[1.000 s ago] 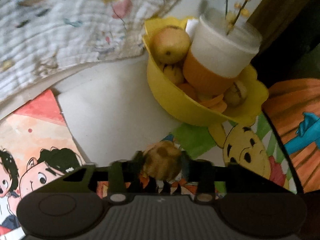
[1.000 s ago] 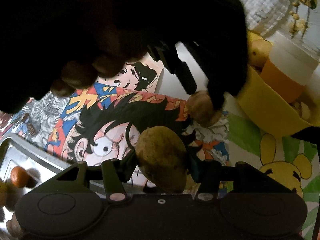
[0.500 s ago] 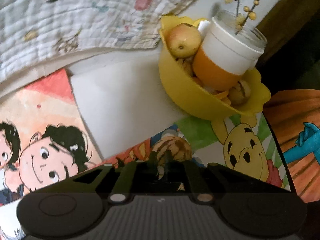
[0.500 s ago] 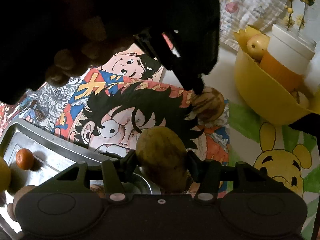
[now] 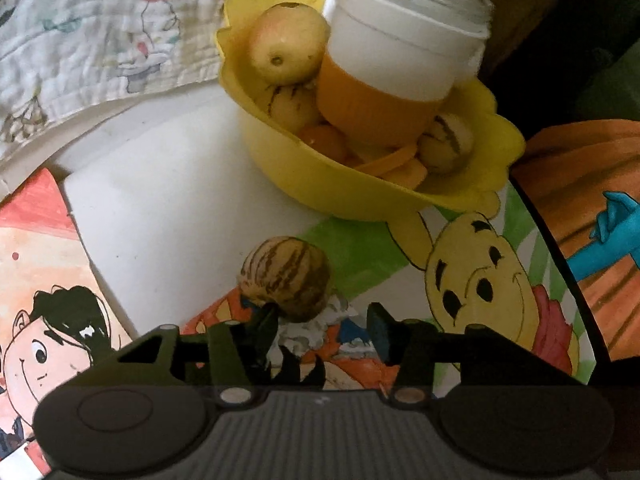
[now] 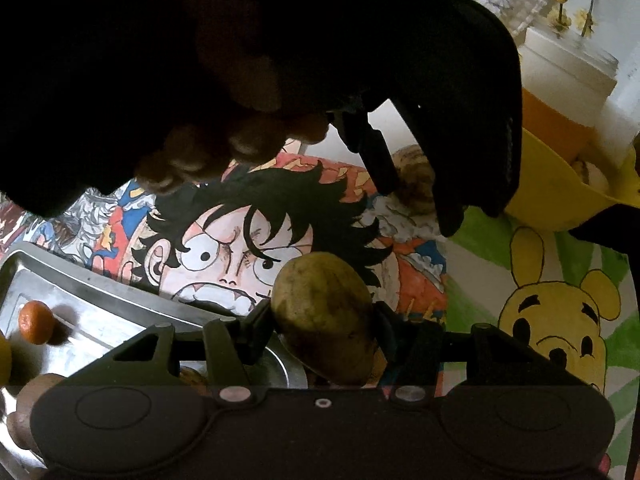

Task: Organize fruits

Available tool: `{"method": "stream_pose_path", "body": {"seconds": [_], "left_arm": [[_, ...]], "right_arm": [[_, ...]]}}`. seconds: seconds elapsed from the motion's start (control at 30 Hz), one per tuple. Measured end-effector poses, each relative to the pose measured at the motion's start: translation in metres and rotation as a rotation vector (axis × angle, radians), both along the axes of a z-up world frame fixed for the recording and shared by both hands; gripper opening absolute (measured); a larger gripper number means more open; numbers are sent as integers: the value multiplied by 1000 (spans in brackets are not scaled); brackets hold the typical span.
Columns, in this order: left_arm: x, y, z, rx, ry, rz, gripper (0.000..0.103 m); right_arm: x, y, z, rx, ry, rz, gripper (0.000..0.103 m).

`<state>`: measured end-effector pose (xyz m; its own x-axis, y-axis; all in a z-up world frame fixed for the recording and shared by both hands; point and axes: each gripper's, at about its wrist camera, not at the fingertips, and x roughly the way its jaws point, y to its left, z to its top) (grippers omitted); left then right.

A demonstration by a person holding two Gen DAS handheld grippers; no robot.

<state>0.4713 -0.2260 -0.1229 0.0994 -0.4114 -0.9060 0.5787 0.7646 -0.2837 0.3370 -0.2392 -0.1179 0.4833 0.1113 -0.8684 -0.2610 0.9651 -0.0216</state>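
Just past the left hand-held gripper (image 5: 320,320) lies a striped fruit (image 5: 286,278) on the worktop, touching the left finger's tip; the jaws have just been opening, nothing between them. Farther off sits the yellow bowl (image 5: 360,192). Right hand-held gripper (image 6: 324,320) squeezes a green-brown fruit (image 6: 324,316).

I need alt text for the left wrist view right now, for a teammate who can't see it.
The left tool has just opened, and a striped round fruit sits free on the cartoon-printed table cover, close to one fingertip. Behind it, a yellow bowl holds more fruit and a white and orange cup.
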Motion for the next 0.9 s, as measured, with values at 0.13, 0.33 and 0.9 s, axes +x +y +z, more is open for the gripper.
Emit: {"method": "stream_pose_path", "body": {"seconds": [0.13, 0.33, 0.9], "left_arm": [[10, -1, -3, 14, -7, 20, 55], [23, 1, -4, 38, -23, 59, 63], [25, 2, -7, 26, -42, 28, 57]], "right_arm": [[3, -1, -1, 5, 0, -10, 56], [6, -1, -2, 15, -5, -30, 56], [6, -2, -3, 33, -27, -35, 56]]}}
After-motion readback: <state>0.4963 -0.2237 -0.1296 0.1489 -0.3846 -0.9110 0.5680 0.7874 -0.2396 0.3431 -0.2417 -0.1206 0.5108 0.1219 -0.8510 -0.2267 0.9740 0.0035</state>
